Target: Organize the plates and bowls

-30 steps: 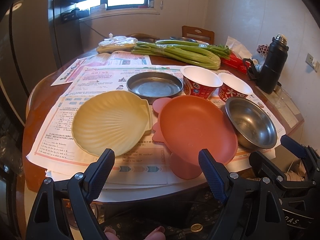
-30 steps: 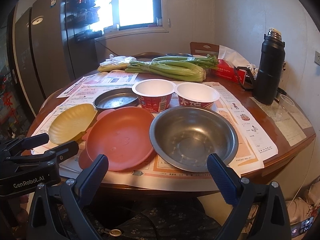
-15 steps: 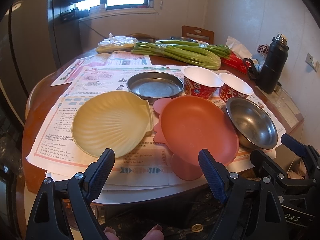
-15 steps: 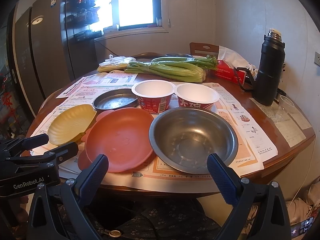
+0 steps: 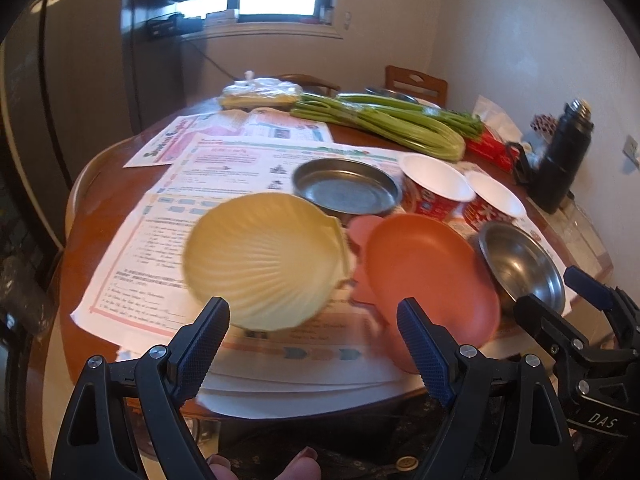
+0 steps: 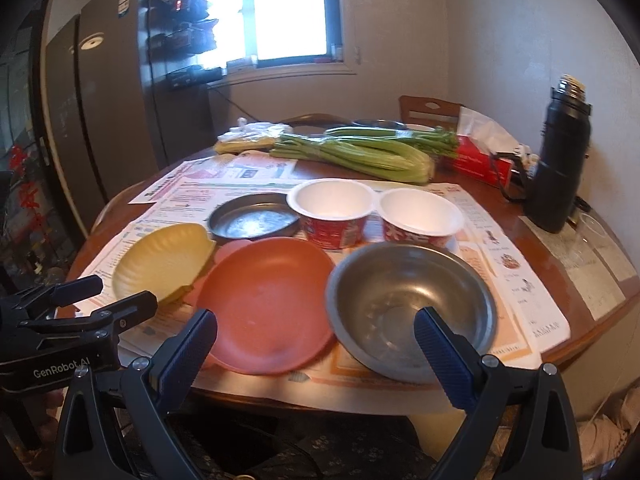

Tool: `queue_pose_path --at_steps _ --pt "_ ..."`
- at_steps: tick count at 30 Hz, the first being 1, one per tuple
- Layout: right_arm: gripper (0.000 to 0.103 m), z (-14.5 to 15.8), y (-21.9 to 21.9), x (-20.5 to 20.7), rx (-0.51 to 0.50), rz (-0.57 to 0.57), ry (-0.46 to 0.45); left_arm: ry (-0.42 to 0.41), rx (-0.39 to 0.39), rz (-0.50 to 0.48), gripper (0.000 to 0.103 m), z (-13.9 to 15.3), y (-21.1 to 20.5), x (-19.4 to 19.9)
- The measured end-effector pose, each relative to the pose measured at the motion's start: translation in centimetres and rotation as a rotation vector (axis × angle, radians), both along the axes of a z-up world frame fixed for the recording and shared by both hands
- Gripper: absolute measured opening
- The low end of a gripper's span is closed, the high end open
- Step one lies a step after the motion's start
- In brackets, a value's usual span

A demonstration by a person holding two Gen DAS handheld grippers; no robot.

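I am holding my left tongs [image 5: 312, 344] wide open and empty at the near edge of the counter [image 5: 92, 216]. The yellow shell plate [image 5: 264, 260] is lying at twelve o'clock, just beyond the fingertips, its hinge end pointing toward two o'clock. The orange plate [image 5: 428, 272] is sitting at one o'clock, touching the shell plate's edge. My right tongs [image 6: 316, 344] are also gaping wide and gripping nothing, with the steel bowl [image 6: 408, 304] at one o'clock and the orange plate at eleven. I am judging the left tongs nearer the shell plate, so they should be taking its near rim.
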State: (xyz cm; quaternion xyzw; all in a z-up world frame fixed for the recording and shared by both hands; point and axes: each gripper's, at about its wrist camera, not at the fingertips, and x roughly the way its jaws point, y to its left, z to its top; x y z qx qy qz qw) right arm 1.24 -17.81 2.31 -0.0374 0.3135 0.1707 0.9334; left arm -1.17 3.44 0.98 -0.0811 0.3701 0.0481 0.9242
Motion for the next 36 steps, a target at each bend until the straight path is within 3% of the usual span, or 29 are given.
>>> queue_pose_path --at_steps 9,14,20,26,30,36 --pt "0.099 1.3 5.2 1.6 -0.023 0.177 -0.010 -0.025 -0.086 0.127 0.087 -0.3 6.5 -0.5" --pt "0.099 0.9 8.9 4.2 -0.021 0.280 0.047 0.008 -0.118 0.157 0.087 -1.6 9.2 -0.1" --pt "0.096 -0.5 12.3 6.2 -0.122 0.309 0.049 0.050 -0.159 0.176 0.087 -2.7 11.3 1.8" --pt "0.082 -2.3 14.7 8.3 -0.197 0.365 0.097 0.101 -0.129 0.155 0.086 -3.6 10.7 4.0" --pt "0.072 -3.4 15.4 10.1 -0.174 0.375 0.161 0.116 -0.114 0.148 0.087 -3.8 10.4 4.8" --pt "0.059 -4.0 16.0 11.3 -0.183 0.388 0.182 0.133 -0.121 0.151 0.085 -4.2 10.4 5.5"
